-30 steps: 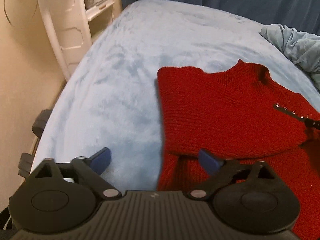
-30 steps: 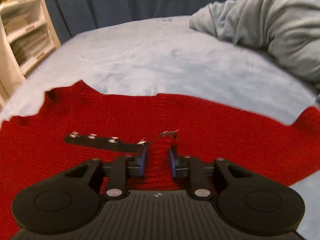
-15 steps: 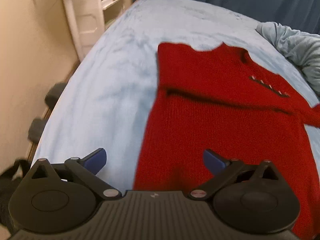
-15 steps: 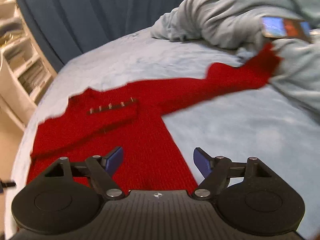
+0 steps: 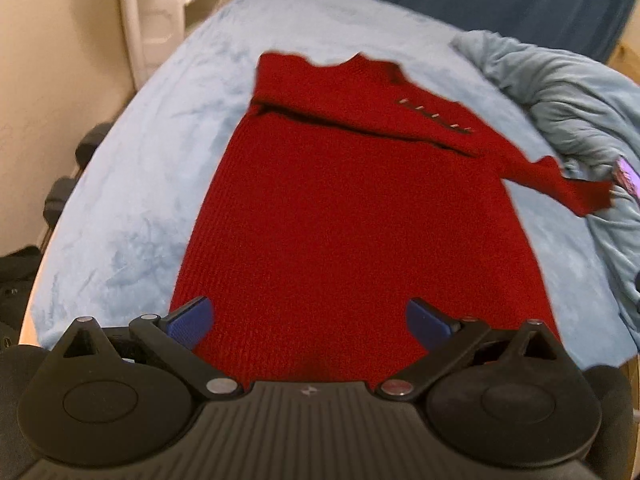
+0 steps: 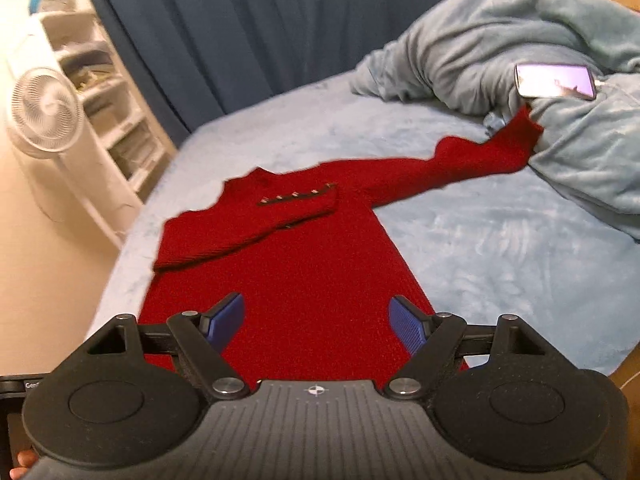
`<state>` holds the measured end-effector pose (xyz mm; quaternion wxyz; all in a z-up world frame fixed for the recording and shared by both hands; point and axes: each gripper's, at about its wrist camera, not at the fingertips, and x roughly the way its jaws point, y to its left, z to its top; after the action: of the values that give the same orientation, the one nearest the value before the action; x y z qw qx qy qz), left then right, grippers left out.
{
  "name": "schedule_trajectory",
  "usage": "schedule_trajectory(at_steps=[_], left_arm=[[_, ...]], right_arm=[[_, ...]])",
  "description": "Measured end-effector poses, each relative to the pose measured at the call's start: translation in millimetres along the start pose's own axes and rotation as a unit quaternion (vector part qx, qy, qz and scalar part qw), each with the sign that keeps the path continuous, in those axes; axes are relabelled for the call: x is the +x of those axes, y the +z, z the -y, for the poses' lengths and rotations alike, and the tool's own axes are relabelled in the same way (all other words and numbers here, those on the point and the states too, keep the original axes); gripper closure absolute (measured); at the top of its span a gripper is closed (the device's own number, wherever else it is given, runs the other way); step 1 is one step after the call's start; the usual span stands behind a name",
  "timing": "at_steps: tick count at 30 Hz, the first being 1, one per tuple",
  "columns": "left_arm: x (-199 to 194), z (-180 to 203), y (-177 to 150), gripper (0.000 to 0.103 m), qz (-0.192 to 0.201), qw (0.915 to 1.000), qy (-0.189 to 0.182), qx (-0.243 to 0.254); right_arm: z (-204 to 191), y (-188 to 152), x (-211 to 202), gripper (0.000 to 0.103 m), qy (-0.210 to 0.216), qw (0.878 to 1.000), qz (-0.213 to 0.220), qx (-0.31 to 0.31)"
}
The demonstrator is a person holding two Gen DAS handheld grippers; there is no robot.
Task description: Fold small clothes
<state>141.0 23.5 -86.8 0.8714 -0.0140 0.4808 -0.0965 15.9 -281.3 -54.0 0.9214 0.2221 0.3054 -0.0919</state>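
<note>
Both our grippers pulled back since 1 s ago, R let go of cuff | L view: left gripper (image 5: 308, 322) jaws spread, empty, above hem of red sweater (image 5: 352, 216) flat on bed (image 5: 132, 184) | R view: right gripper (image 6: 318, 322) jaws spread, empty; one sleeve (image 6: 256, 222) folded across chest, other out toward blanket (image 6: 560, 80) w/ phone (image 6: 555, 81).

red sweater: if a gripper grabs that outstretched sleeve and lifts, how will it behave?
Probably floppy: the sleeve already bends where it meets the quilt. The chunky sweater looks fairly heavy, so it would likely sag and stretch. It may drag on the fuzzy blanket rather than slide.
</note>
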Motion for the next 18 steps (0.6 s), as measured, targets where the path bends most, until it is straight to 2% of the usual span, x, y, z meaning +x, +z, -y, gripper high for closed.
schedule_trajectory(at_steps=[7, 12, 18], left_arm=[[-45.2, 18.8, -11.3, 0.0, 0.038, 0.999, 0.013, 0.018], [-57.6, 25.6, -9.8, 0.0, 0.043, 0.9989, 0.015, 0.012], [-66.8, 34.9, -7.4, 0.0, 0.053, 0.998, 0.023, 0.026]], right_arm=[[1.8, -22.5, -42.7, 0.022, 0.016, 1.0, 0.015, 0.016], [8.3, -26.9, -52.0, 0.022, 0.021, 0.999, 0.025, 0.021], [23.1, -23.6, -52.6, 0.022, 0.033, 0.998, 0.032, 0.052]])
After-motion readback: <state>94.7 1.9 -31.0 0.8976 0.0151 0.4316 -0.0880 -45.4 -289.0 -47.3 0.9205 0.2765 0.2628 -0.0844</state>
